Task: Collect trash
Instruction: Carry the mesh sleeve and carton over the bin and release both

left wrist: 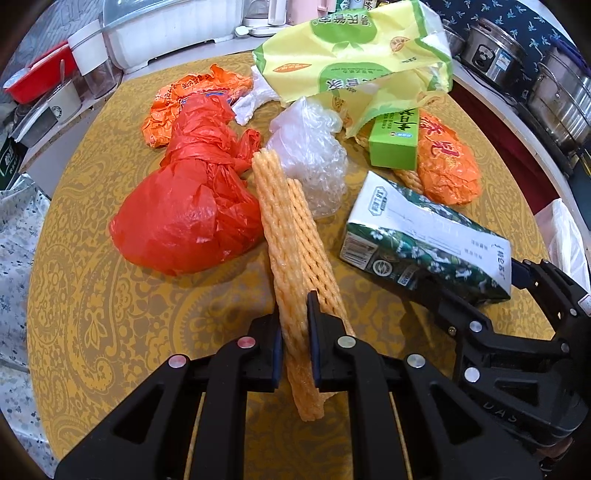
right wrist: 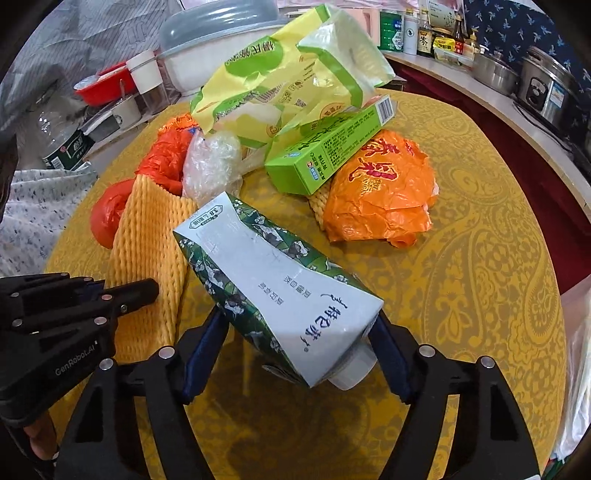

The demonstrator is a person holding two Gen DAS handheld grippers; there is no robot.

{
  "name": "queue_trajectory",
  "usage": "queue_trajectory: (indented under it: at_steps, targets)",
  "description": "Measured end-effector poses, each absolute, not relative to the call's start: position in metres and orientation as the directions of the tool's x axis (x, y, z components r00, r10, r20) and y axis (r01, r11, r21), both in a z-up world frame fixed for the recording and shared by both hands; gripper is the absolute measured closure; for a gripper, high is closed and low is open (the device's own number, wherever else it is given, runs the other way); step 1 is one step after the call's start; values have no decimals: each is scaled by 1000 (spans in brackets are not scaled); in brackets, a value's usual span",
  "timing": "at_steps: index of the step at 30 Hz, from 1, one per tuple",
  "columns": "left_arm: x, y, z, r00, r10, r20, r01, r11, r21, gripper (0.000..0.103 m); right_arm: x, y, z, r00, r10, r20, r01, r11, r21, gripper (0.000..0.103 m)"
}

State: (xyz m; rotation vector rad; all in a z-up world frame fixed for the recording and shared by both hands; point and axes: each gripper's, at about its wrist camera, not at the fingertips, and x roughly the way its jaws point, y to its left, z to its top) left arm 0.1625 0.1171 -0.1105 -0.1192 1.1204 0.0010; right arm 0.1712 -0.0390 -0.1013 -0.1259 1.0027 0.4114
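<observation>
Trash lies on a round table with a yellow patterned cloth (left wrist: 110, 314). My left gripper (left wrist: 295, 314) is shut on the near end of an orange foam net sleeve (left wrist: 284, 229), which slants up away from the jaws. A green and white milk carton (right wrist: 280, 280) lies on its side. My right gripper (right wrist: 299, 317) has a blue pad against each side of its cap end. Beyond are a red plastic bag (left wrist: 184, 221), clear bubble wrap (left wrist: 310, 158), a green box (right wrist: 328, 151), an orange bag (right wrist: 380, 195) and a yellow-green bag (left wrist: 351, 55).
Steel pots (left wrist: 561, 99) line a counter at the right. A white lidded container (left wrist: 166, 33), a red tray (left wrist: 40, 74) and jars stand behind the table. A white bag (left wrist: 565, 236) hangs at the right edge and a flowered cloth (left wrist: 18, 221) lies at the left.
</observation>
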Motion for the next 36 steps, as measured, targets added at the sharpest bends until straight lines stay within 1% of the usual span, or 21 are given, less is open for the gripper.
queue_trajectory:
  at_steps: [8, 16, 21, 26, 33, 36]
  targets:
    - [140, 107, -92, 463, -83, -883, -27, 994, -107, 93, 144, -70, -73, 542, 287, -790, -320, 940, 121, 32]
    - [116, 74, -50, 536, -128, -835, 59, 992, -114, 93, 117, -125, -30, 656, 223, -721, -178, 974, 140, 32]
    - [111, 34, -18, 581, -182, -793, 151, 982, -115, 93, 98, -179, -4, 730, 126, -672, -42, 989, 140, 32]
    - [111, -19, 10, 596, -277, -754, 281, 951, -128, 93, 80, -237, 15, 771, 17, -636, 102, 983, 150, 32]
    - [111, -108, 37, 579, -397, -712, 457, 881, -119, 93, 59, -326, 26, 781, -157, -605, 308, 939, 154, 32]
    - [118, -148, 41, 537, -456, -710, 529, 837, -138, 93, 53, -360, 24, 763, -221, -607, 386, 909, 154, 32]
